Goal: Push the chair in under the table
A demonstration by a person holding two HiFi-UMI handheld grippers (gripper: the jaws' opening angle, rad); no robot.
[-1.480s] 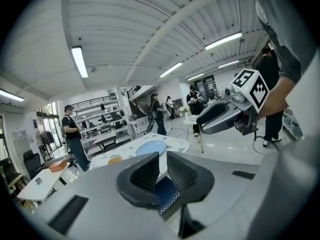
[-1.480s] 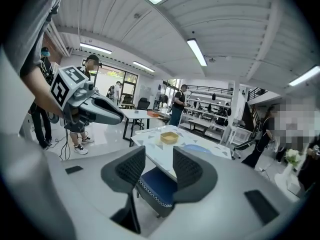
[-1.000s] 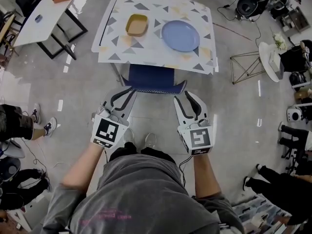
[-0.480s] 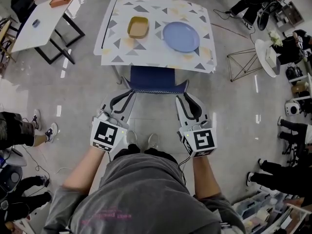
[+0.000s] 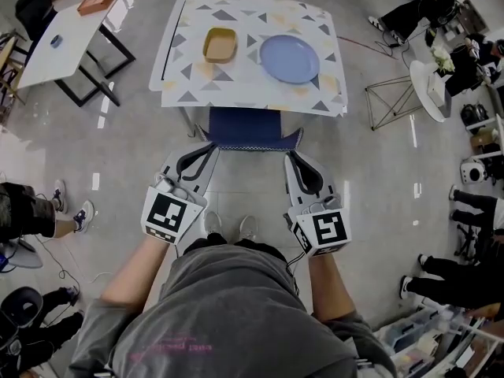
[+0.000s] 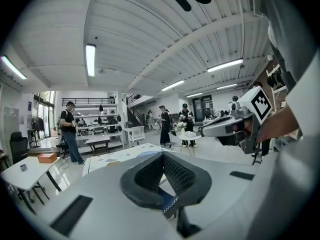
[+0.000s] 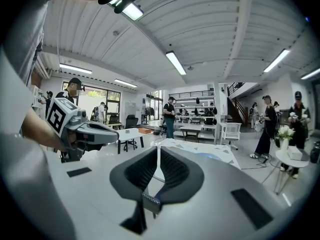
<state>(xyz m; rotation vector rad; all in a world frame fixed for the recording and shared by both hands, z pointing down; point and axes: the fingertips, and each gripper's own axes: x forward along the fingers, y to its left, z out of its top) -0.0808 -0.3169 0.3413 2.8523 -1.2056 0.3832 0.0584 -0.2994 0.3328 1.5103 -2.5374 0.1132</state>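
Jaws first: the left gripper (image 6: 161,154) is showing its two jaws pressed together at the tips. Down at their root a strip of blue, zigzag-trimmed fabric is sitting pinched between them; that is the back edge of the chair (image 6: 168,200). Over on the right gripper (image 7: 158,149), the jaws have just been closing. They are now standing all but together, with a hairline between the pads, and they too are nipping a trimmed corner of the chair (image 7: 149,198) at their root.

None of that grip is showing from the head view. There the left gripper (image 5: 209,148) and right gripper (image 5: 292,155) are merely pointing at the two near corners of the chair (image 5: 244,124). What the head view is giving instead is the layout: the blue chair is sitting straight ahead of both sets of jaws, its far side meeting the near edge of the table (image 5: 252,99). Beyond the tips, on the patterned top, a blue plate (image 5: 290,58) is sitting ahead of the right jaws and a yellow dish (image 5: 220,43) ahead of the left.

Each gripper view is also catching the other gripper off to its side, plus people (image 6: 70,131) standing well beyond the jaws.
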